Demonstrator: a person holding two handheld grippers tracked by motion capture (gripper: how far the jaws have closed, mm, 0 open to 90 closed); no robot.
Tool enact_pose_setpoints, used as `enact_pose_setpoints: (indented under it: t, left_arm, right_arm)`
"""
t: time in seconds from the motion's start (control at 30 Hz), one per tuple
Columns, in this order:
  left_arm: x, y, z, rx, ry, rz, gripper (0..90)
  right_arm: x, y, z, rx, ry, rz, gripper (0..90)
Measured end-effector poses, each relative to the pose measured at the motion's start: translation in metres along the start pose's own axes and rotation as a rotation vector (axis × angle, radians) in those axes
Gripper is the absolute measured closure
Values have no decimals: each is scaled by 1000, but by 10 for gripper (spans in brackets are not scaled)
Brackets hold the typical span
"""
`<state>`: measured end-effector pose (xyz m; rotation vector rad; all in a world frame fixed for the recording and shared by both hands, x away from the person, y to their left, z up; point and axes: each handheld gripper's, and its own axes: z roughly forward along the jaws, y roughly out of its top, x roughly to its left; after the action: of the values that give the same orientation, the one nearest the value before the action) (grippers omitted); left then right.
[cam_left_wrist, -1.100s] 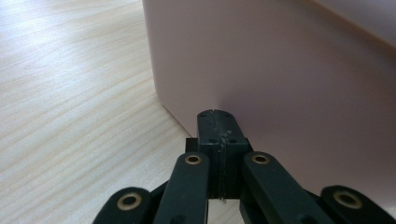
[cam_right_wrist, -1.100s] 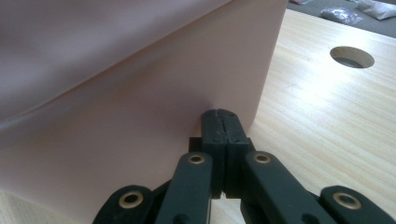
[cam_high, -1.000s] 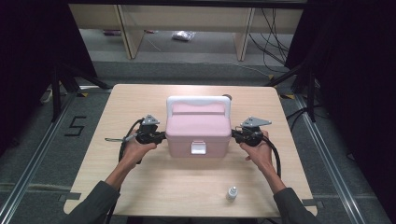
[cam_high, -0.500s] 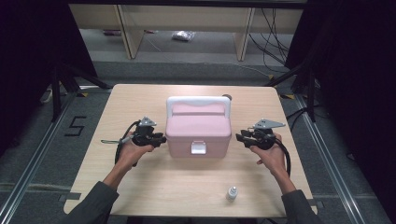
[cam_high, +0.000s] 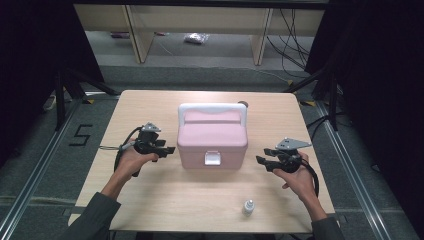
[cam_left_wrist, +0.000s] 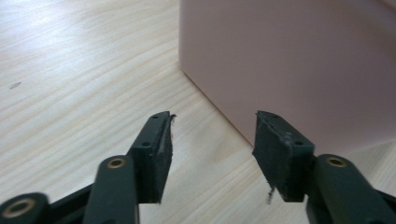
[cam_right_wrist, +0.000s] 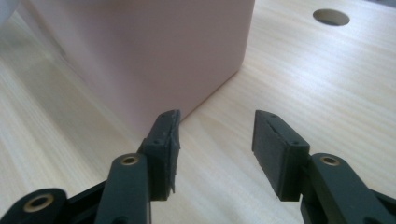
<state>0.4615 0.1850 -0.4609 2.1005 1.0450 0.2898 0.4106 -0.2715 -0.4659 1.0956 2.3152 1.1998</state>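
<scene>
A pink box with a white handle and a white front latch stands in the middle of the table. My left gripper hangs just off its left side, its jaws having just been opening, with nothing between them. In the left gripper view the pink box wall rises close ahead of the left gripper. My right gripper is a short way off the box's right side, jaws likewise just opened and empty. The right gripper faces the box's corner.
A small white bottle stands near the table's front edge, right of centre. A round cable hole sits in the tabletop behind the box. Cables trail from both grippers. Shelving legs and floor cables lie beyond the table.
Both grippers have drawn away from the box's sides, the left to the left and the right to the right, and their jaws have opened. The box stays in place.
</scene>
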Motion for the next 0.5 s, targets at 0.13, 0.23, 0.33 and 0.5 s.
enact_pose_setpoints:
  t: [0.13,0.23,0.33,0.5]
  left_arm:
    - [6,4,-9,-8,-6,-2,409]
    - [9,7,-12,-15,-24,-10,388]
    - [10,9,-15,-22,-31,-10,371]
    - [10,15,-21,-43,-39,-3,350]
  right_arm:
    - [0,-5,0,8,4,-30,489]
    - [4,-8,0,21,20,-5,467]
    - [7,-11,0,25,22,-6,457]
    - [9,-13,-3,40,29,-22,447]
